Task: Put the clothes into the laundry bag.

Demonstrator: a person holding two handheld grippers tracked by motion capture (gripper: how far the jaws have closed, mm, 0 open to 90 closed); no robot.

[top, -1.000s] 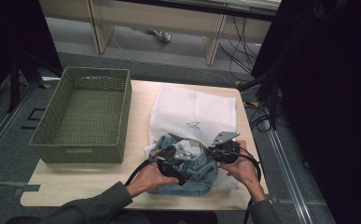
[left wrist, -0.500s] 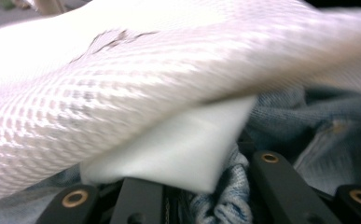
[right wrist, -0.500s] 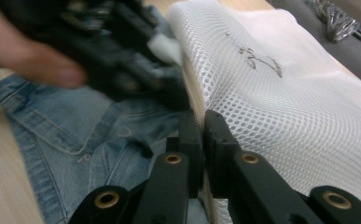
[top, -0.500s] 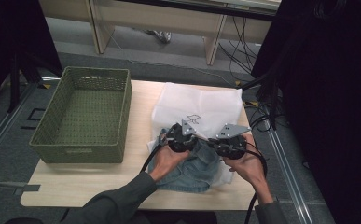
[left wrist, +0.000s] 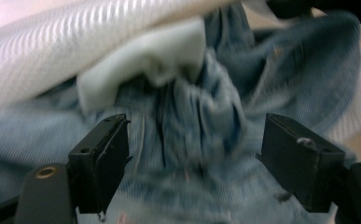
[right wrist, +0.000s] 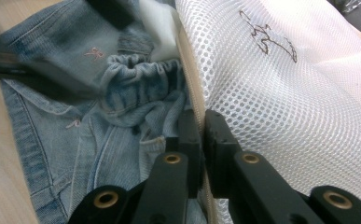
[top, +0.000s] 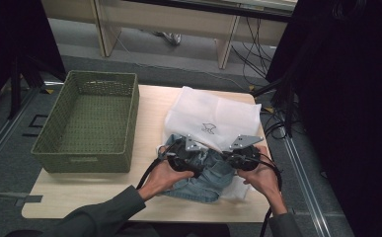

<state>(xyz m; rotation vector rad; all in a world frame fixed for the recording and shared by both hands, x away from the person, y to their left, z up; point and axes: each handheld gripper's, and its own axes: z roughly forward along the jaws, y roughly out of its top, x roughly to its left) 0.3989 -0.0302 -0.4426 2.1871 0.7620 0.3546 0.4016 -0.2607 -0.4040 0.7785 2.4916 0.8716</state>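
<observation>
Tabletop (top: 154,113) of pale wood, grey floor (top: 178,59) beyond, dark surroundings.

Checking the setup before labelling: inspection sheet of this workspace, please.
Surface: light wooden table, bare at front left.
Job's things: blue denim garment lies bunched at the mouth of the white mesh laundry bag.
Clutter: green woven basket at left, nothing in it.
Grippers: left hand-held gripper open over the denim, jaws just opened; right hand-held gripper shut on the bag's edge.
Cables: black cables trail from both.
Surroundings: floor cables, desk legs behind.
</observation>
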